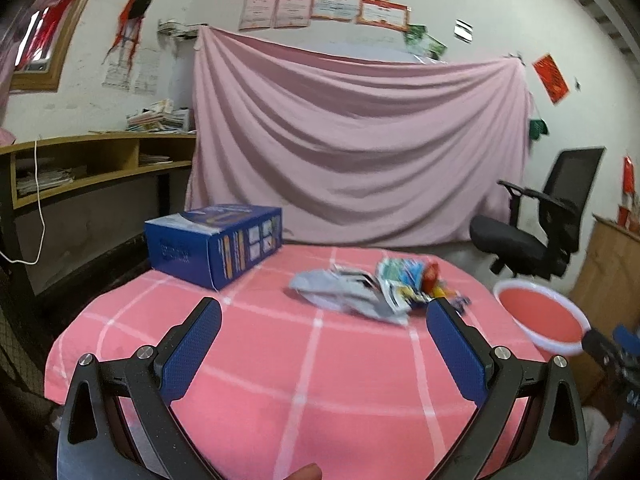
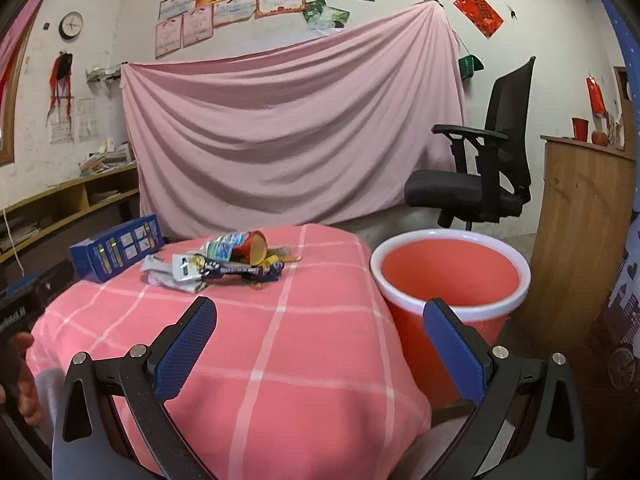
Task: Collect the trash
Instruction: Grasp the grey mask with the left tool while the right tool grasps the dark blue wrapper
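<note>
A worktop covered in a pink checked cloth filled the lower half of both views. A red bin with a white rim stood just beside its right edge, mouth up and seemingly with nothing in it. A blue box sat at the far left of the worktop.

The trash lay in a loose heap near the far middle: crumpled silver and printed wrappers, with a red paper cup tipped on its side among them.

Both tongs hovered above the near cloth, well short of the heap. The left tongs were spread wide and held nothing; the right tongs were likewise wide apart and held nothing.

The step in hand appeared to be the first reach. A good approach would likely bring one pair low over the heap and close on a single wrapper's raised fold, since thin foil may slip or drag neighbours along. The cup looked easier pinched across its rim.
</note>
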The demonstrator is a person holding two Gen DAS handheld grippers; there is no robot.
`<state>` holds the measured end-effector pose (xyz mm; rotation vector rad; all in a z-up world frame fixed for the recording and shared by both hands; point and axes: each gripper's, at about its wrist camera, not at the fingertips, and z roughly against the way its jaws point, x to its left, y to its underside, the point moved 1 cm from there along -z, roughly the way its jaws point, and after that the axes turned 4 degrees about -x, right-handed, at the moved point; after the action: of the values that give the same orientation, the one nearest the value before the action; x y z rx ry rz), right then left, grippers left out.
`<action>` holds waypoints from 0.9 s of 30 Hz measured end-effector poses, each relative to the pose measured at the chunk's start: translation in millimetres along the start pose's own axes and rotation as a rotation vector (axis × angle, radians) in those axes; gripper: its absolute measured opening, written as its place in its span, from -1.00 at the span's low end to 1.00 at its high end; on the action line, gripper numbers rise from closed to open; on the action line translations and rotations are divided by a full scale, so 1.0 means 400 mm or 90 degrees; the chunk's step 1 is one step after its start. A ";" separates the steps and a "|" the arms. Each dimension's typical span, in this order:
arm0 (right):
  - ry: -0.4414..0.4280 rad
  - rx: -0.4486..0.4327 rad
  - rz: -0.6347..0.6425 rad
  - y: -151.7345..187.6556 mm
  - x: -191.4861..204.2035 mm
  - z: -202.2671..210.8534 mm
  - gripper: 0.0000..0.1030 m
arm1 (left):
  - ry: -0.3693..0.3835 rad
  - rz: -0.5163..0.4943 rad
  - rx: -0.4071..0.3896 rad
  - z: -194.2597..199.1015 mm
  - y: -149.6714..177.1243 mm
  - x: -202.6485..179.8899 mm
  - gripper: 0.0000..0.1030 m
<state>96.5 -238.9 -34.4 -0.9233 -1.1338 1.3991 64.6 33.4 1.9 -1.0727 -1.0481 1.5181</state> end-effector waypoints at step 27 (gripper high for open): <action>-0.205 0.210 0.283 -0.050 0.166 -0.417 0.49 | 0.064 0.024 0.278 -0.427 -0.004 0.029 -0.07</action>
<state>252.1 -148.9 -53.4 -0.7522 -0.9144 2.0866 227.8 64.0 -39.5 -0.8514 -0.5897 1.6109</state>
